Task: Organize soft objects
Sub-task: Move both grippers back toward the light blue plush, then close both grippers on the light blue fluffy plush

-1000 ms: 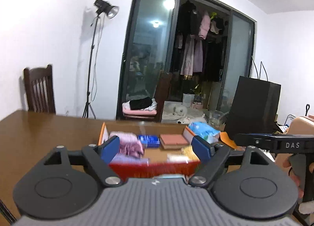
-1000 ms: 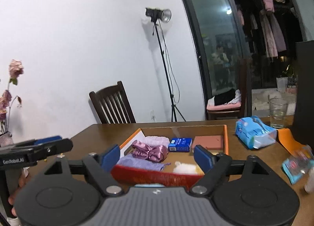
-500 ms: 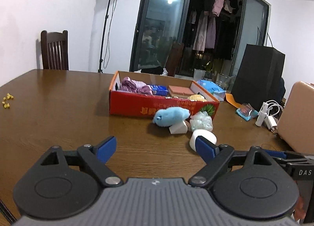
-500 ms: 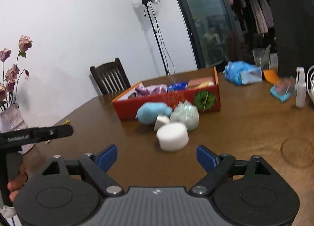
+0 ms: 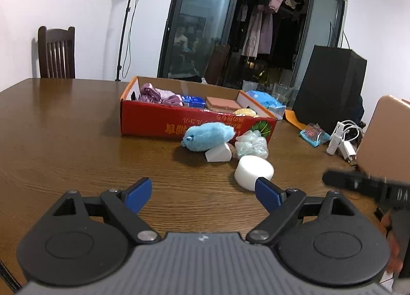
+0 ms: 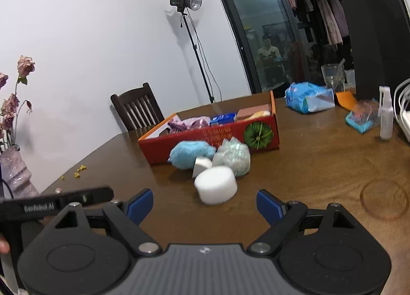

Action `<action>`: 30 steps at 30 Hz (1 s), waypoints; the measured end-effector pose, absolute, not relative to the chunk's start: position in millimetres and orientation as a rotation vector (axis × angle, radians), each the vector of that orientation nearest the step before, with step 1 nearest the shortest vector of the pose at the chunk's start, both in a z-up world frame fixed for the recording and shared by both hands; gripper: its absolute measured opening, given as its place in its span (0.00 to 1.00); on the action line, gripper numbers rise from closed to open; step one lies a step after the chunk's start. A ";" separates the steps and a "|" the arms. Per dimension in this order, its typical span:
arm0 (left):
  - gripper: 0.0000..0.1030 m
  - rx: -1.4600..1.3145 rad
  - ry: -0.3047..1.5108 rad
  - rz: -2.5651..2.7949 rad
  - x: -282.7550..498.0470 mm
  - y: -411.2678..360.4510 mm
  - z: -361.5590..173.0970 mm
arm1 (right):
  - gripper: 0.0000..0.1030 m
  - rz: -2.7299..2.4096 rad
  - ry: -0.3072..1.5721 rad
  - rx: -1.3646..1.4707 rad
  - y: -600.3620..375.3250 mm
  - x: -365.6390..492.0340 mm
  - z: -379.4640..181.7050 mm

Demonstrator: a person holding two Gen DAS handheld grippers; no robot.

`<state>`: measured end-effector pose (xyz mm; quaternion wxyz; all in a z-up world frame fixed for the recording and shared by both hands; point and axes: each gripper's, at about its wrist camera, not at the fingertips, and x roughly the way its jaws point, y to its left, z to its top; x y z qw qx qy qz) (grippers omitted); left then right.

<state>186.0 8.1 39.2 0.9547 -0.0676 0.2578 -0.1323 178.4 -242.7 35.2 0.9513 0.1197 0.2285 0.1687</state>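
A red cardboard box (image 5: 153, 118) stands mid-table holding purple scrunchies (image 5: 156, 95), a blue pack (image 5: 192, 101) and a pink sponge (image 5: 221, 103). In front of it lie a blue plush toy (image 5: 207, 136), a white wedge sponge (image 5: 217, 153), a pale green crinkled bundle (image 5: 252, 144) and a white round sponge (image 5: 252, 170). My left gripper (image 5: 202, 185) is open and empty, low over the table, with the round sponge just beyond its right fingertip. My right gripper (image 6: 204, 194) is open too, and the white round sponge (image 6: 216, 187) lies just ahead of its gap, untouched.
Right of the box are a blue tissue pack (image 6: 307, 97), a glass (image 6: 333, 77), a black bag (image 5: 330, 85), a snack packet (image 5: 314, 135), a spray bottle (image 6: 385, 115) and chargers (image 5: 343, 138). A vase of dried flowers (image 6: 15, 167) stands left. A chair (image 5: 56, 51) is behind the table.
Both grippers have dropped from above the box to just over the table near its front. The loose soft things in front of the box have come into view.
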 end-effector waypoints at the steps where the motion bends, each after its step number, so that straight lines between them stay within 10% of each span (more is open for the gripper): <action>1: 0.87 -0.135 0.524 -0.269 190.3 7.5 38.3 | 0.85 0.341 0.458 0.234 -242.7 184.1 37.6; 11: 0.84 -0.261 0.532 -0.312 299.5 15.5 33.0 | 0.64 0.397 0.524 0.265 -221.7 294.3 44.4; 15: 0.72 -0.473 0.649 -0.408 367.0 39.8 11.7 | 0.60 0.463 0.603 0.381 -200.5 346.7 28.1; 22: 0.20 -0.701 0.760 -0.515 398.6 59.7 -20.3 | 0.47 0.442 0.647 0.315 -164.1 381.4 6.8; 30: 0.08 -0.642 0.661 -0.578 359.7 52.1 7.8 | 0.19 0.525 0.546 0.270 -157.7 358.1 30.7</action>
